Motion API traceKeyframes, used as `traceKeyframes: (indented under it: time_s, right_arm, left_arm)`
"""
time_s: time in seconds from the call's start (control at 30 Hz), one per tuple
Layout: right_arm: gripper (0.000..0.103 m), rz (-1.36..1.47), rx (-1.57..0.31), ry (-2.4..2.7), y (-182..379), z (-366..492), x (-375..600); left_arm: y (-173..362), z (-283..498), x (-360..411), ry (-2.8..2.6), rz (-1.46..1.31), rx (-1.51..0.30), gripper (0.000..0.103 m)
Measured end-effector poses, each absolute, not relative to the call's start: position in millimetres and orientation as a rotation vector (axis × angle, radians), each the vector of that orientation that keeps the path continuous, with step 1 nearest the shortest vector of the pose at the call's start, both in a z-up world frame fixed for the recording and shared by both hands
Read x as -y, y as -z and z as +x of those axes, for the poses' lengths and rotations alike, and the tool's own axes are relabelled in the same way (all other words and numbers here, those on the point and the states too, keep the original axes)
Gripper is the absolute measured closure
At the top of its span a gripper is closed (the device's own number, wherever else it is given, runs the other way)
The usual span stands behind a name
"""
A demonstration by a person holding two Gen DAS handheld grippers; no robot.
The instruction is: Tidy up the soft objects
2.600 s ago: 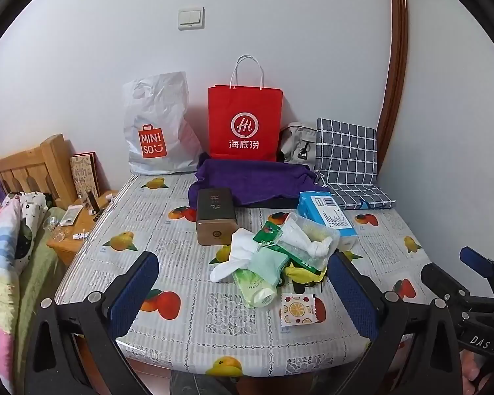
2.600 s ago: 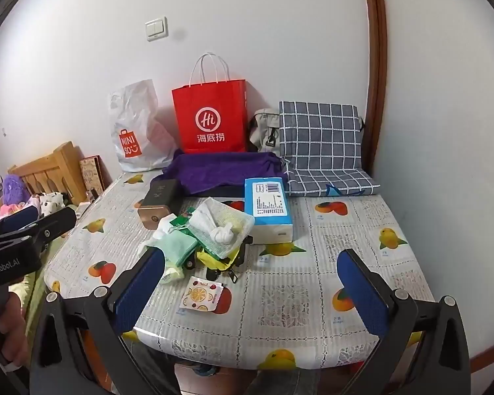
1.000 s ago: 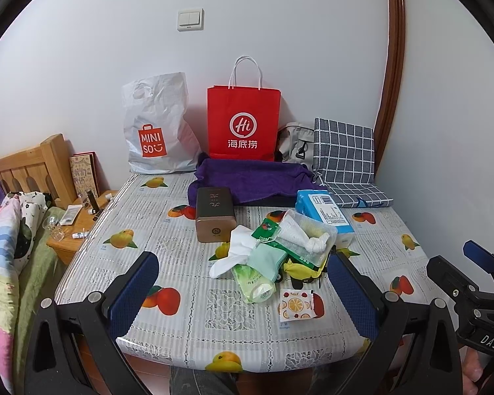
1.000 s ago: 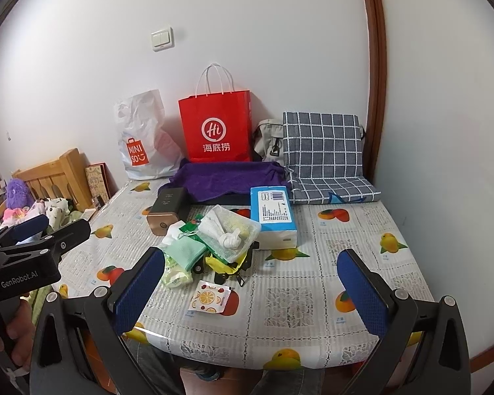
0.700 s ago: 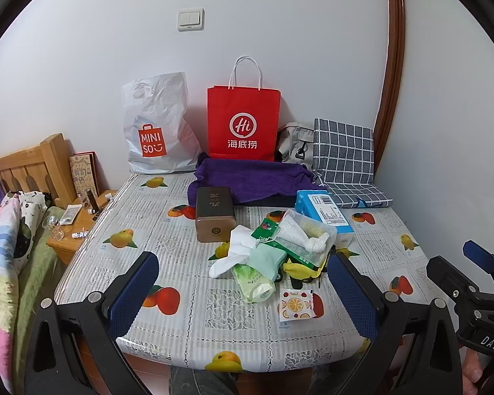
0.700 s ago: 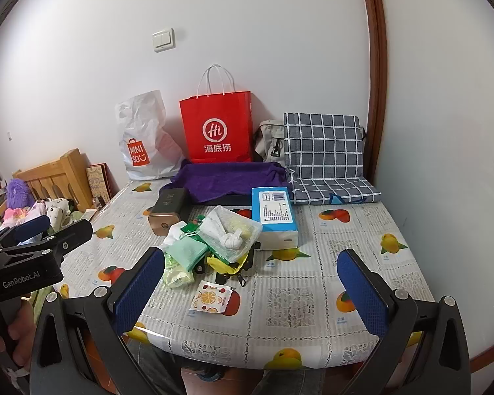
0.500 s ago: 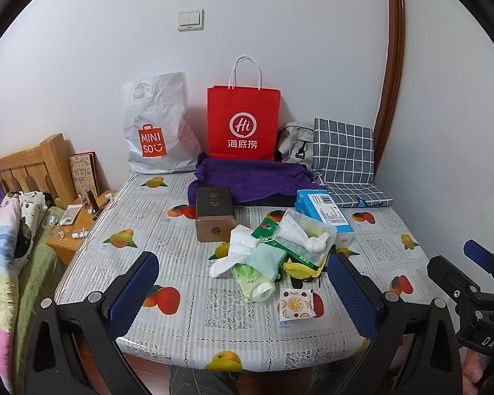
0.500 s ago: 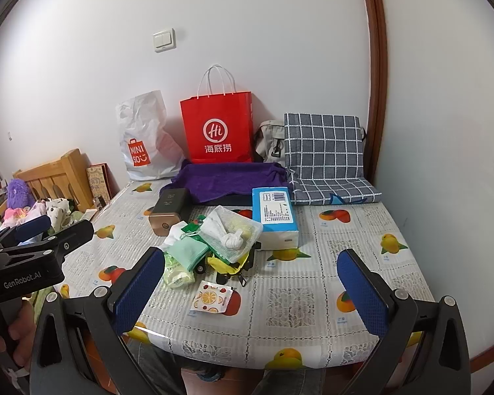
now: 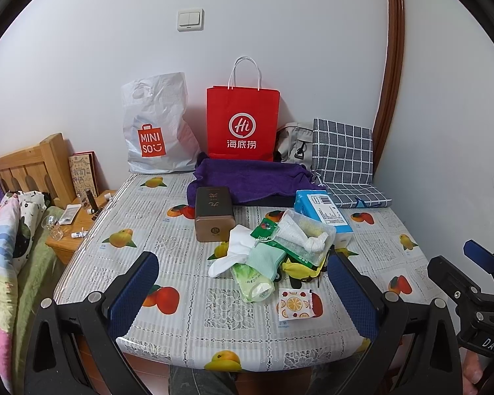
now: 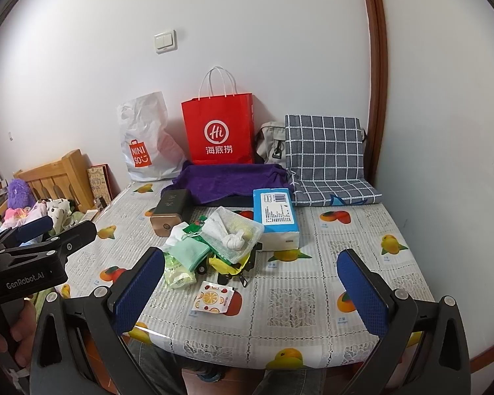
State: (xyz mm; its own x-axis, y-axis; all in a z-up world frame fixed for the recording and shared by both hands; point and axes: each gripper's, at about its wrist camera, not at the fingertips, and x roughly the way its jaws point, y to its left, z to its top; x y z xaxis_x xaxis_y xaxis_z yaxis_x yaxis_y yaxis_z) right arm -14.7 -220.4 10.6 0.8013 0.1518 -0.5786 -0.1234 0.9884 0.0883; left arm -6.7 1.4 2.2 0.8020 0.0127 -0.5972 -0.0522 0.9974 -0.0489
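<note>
Both tools hang above the near edge of the worktop (image 9: 187,299), neither touching anything. Left tool (image 9: 242,291) has its blue-padded fingers spread wide, nothing between them. Right tool (image 10: 250,291) likewise spread wide and holding nothing.

Soft things sit in a loose pile mid-worktop, on the fruit-print cover. White sock (image 9: 233,253) lies at the pile's left edge, partly under a pale green sock (image 9: 266,258). Green sock overlaps a green plastic pack (image 9: 252,281) that pokes out toward the near edge. Clear plastic bag (image 9: 304,237) holding a white cloth and something yellow rests on top of the pile, tilted. Yellow-and-black item (image 9: 299,268) is under it, kind unclear. Small orange-slice sachet (image 9: 294,302) lies flat just in front of the pile, apart from it.

Brown tin box (image 9: 213,214) stands just behind-left of the pile. Blue tissue pack (image 9: 322,210) just behind-right, touching the clear bag. Purple towel (image 9: 250,179) is spread at the back, with a red paper bag (image 9: 242,125) upright behind it against the wall. White Miniso bag (image 9: 156,128) to its left, grey checked cushion (image 9: 344,154) to the right, folded against the wall.

In the right wrist view the left tool shows at the left edge, gripped by a hand (image 10: 13,332).
</note>
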Motion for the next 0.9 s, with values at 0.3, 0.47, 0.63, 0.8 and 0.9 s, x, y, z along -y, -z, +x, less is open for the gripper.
traceKeyframes:
  time_s: [0.3,0.47,0.63,0.8,0.9]
  right_arm:
    - [0.000,0.046,-0.622,-0.149,-11,-15,220]
    - [0.000,0.047,-0.620,-0.149,-13,-16,218]
    - [0.000,0.047,-0.619,-0.149,-11,-16,219]
    - [0.000,0.056,-0.628,-0.166,-9,-13,219]
    - [0.000,0.060,-0.655,-0.173,0,-3,219]
  left_arm:
    - [-2,-7,-2,-0.033,-0.066,-0.639,0.000]
    - [-2,-8,-2,-0.033,-0.066,-0.639,0.000]
    - [-2,-6,-2,-0.033,-0.067,-0.639,0.000]
    - [2,-6,0,-0.044,-0.065,-0.648,0.000]
    - [14,-1,6,-0.049,-0.071,-0.668,0.000]
